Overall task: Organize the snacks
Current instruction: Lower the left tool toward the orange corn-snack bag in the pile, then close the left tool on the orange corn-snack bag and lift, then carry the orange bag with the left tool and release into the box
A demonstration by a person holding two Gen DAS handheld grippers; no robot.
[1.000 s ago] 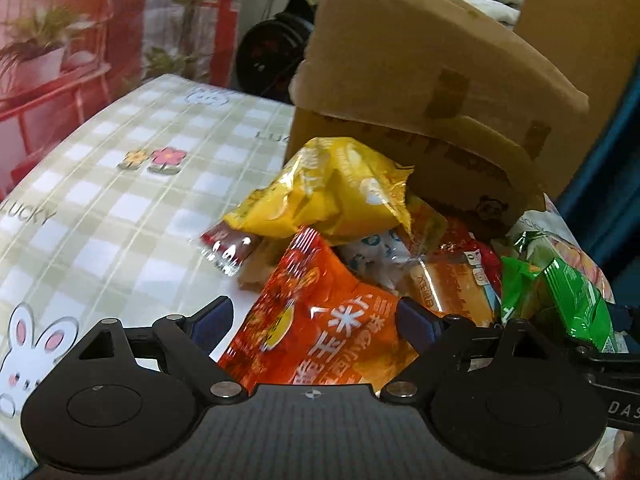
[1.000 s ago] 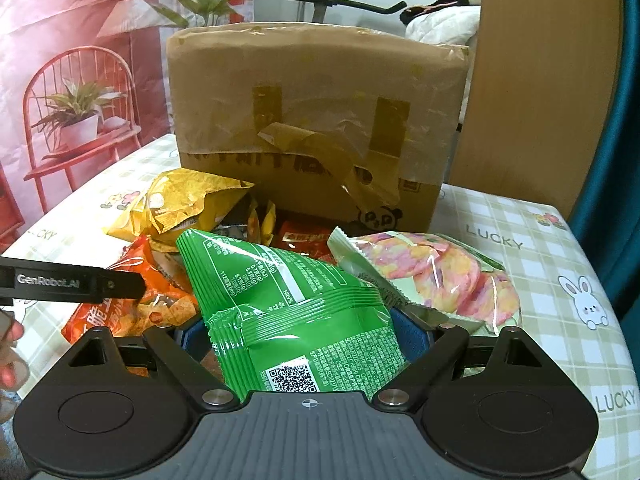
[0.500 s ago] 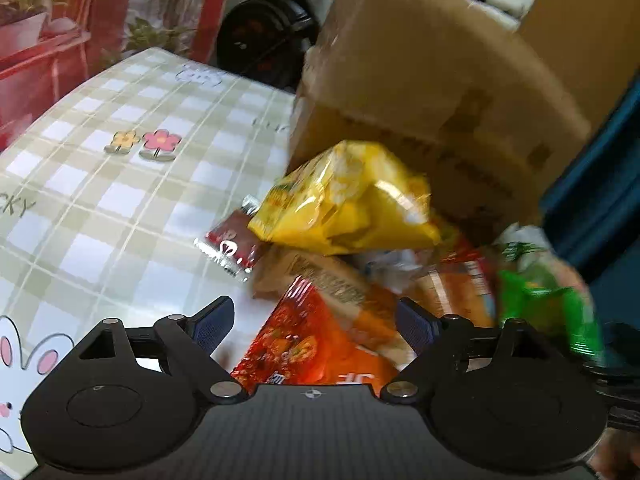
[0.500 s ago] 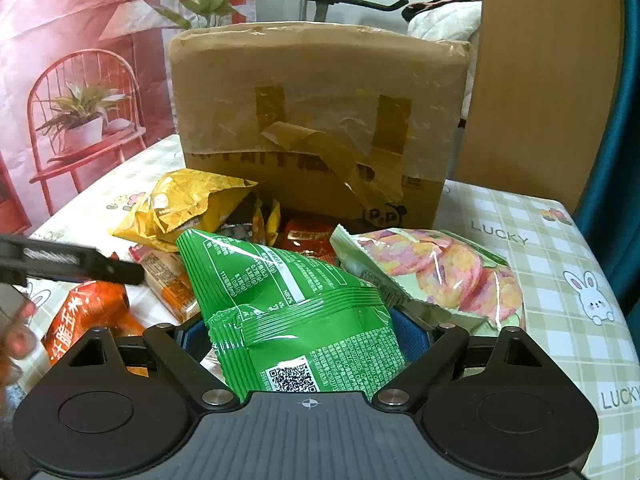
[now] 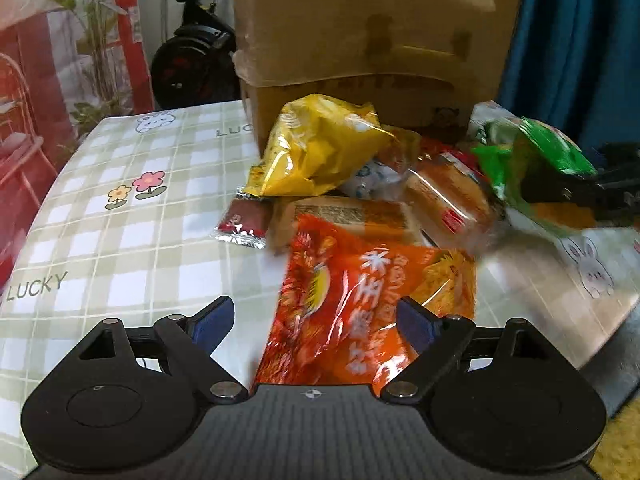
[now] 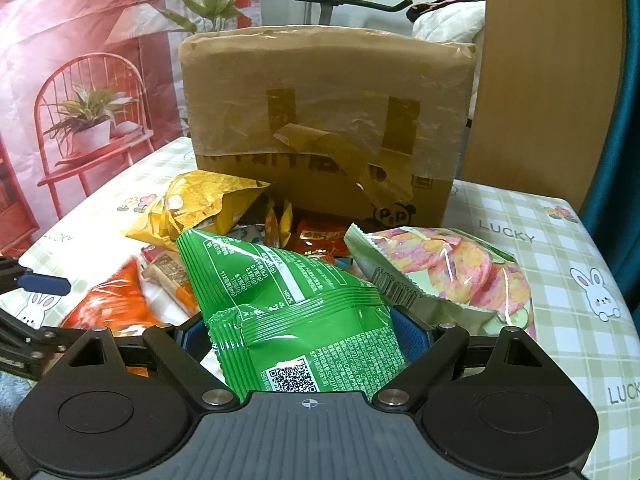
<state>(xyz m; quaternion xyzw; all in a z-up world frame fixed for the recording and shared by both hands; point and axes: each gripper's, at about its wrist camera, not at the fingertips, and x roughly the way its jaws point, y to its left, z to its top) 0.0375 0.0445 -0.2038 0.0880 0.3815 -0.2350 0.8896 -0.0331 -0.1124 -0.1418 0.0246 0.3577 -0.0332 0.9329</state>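
Note:
A pile of snack packets lies on the checked tablecloth in front of a taped cardboard box (image 6: 328, 120). My left gripper (image 5: 314, 320) is open, its jaws wide either side of an orange-red packet (image 5: 360, 304) that lies on the table. My right gripper (image 6: 306, 332) is open around a green packet (image 6: 296, 312) that fills the gap between its jaws. The green packet (image 5: 532, 160) and right gripper also show blurred at the right of the left wrist view. A yellow bag (image 5: 316, 148) sits near the box. A clear bag of pink and yellow crackers (image 6: 452, 268) lies to the right.
Smaller packets lie in the pile: a dark red one (image 5: 244, 220) and tan wrapped cakes (image 5: 448, 204). The tablecloth (image 5: 120, 216) shows bare to the left and at the right (image 6: 560, 248). A blue curtain (image 5: 568, 40) hangs at the right.
My left gripper has drawn back and turned toward the right; the orange-red packet now lies flatter on the table between its jaws. The right gripper and green packet have barely moved.

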